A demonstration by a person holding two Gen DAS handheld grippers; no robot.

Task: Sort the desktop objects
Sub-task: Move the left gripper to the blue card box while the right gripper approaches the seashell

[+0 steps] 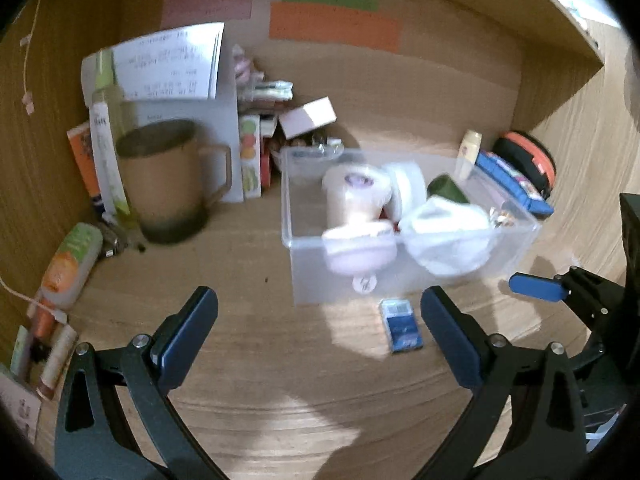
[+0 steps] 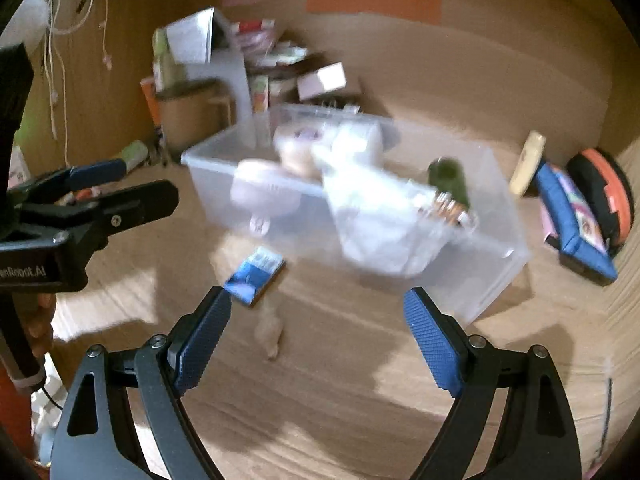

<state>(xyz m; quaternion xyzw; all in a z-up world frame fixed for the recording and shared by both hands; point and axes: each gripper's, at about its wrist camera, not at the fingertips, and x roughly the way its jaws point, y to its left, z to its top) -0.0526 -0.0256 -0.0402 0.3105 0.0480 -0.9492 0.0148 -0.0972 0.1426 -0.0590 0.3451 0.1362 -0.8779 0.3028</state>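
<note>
Small blue packet lies flat on the wooden desk, just in front of the clear plastic bin. Looks light, thin, probably stiff-edged; likely best pinched across its short sides. Left gripper jaws spread wide, holding nothing; right gripper likewise. Bin already holds white jars. Brown mug stands at back left.
</note>
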